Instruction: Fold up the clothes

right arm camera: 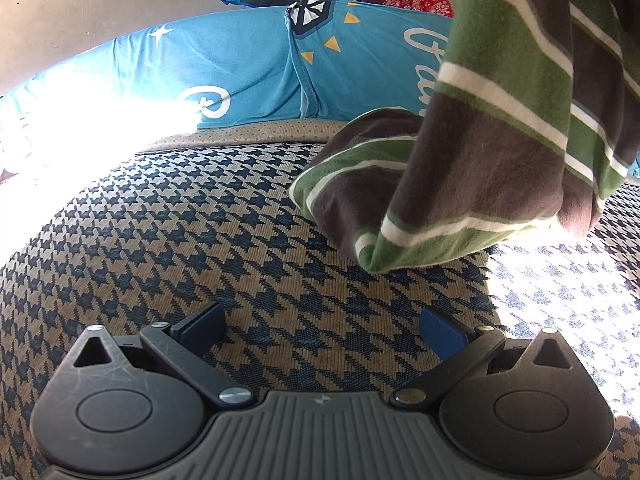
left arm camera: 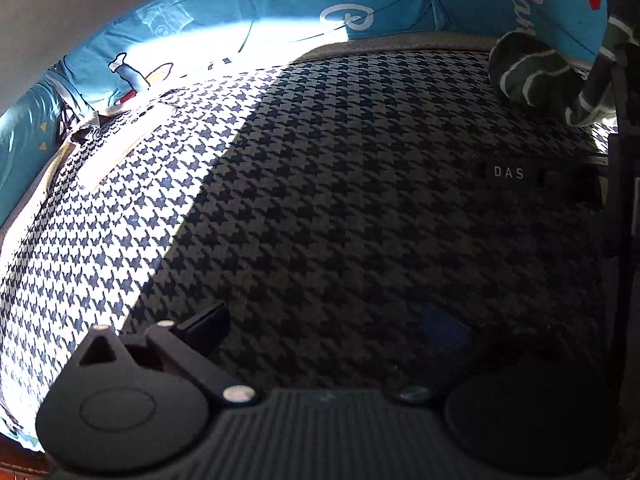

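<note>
Garment: a green, brown and white striped garment (right arm camera: 500, 152) hangs down from the upper right of the right wrist view, its lower folds resting on the surface; in the left wrist view it (left arm camera: 532, 72) shows at far right.
Surface: a houndstooth cover (right arm camera: 240, 248) in dark blue and tan, half in hard sunlight.
Surroundings: blue printed pillows (right arm camera: 240, 68) line the far edge, a plain wall behind.
Right gripper (right arm camera: 324, 332): low over the cover, jaws spread wide, empty, apart from the garment.
Left gripper (left arm camera: 324, 328): in shadow, jaws apart, holding nothing.
</note>
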Action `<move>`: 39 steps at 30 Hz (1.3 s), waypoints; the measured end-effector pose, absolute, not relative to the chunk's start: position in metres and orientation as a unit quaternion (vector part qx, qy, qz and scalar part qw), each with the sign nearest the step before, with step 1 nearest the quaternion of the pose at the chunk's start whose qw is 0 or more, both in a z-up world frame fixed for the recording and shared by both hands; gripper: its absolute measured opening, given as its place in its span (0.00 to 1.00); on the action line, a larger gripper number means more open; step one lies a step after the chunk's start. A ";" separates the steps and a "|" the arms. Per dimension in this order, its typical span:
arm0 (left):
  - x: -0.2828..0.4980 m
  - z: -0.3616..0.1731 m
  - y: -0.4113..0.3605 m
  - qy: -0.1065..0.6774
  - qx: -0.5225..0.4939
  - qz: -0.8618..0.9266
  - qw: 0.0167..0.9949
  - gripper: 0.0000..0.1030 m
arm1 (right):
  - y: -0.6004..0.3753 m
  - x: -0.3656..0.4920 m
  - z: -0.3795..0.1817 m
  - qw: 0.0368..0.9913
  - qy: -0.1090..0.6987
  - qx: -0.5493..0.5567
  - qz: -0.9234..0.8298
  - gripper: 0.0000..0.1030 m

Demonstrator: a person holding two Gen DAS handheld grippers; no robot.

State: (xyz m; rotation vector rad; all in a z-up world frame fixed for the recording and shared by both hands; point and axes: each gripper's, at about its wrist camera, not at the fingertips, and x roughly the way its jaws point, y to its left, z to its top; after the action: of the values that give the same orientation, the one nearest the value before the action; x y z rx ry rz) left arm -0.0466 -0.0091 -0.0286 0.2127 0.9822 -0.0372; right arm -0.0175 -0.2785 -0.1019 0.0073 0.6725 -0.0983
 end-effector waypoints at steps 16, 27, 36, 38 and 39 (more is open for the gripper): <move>-0.038 -0.040 -0.009 0.483 0.096 -0.023 0.870 1.00 | -0.278 -0.017 -0.102 0.943 0.330 0.003 -0.050 1.00; -0.043 -0.040 -0.015 0.480 0.098 -0.022 0.871 1.00 | -0.278 -0.017 -0.102 0.943 0.330 0.003 -0.051 1.00; -0.045 -0.038 -0.015 0.484 0.093 -0.021 0.870 1.00 | -0.277 -0.016 -0.102 0.943 0.330 0.003 -0.051 1.00; -0.046 -0.037 -0.018 0.484 0.092 -0.020 0.870 1.00 | -0.277 -0.016 -0.102 0.942 0.330 0.003 -0.052 1.00; -0.046 -0.037 -0.019 0.484 0.092 -0.020 0.870 1.00 | -0.276 -0.017 -0.101 0.942 0.330 0.003 -0.052 1.00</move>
State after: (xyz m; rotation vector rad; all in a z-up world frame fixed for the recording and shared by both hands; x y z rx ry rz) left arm -0.0461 -0.0187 -0.0368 0.1933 1.0125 -0.0419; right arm -0.0165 -0.2762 -0.1014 0.0071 0.6734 -0.1059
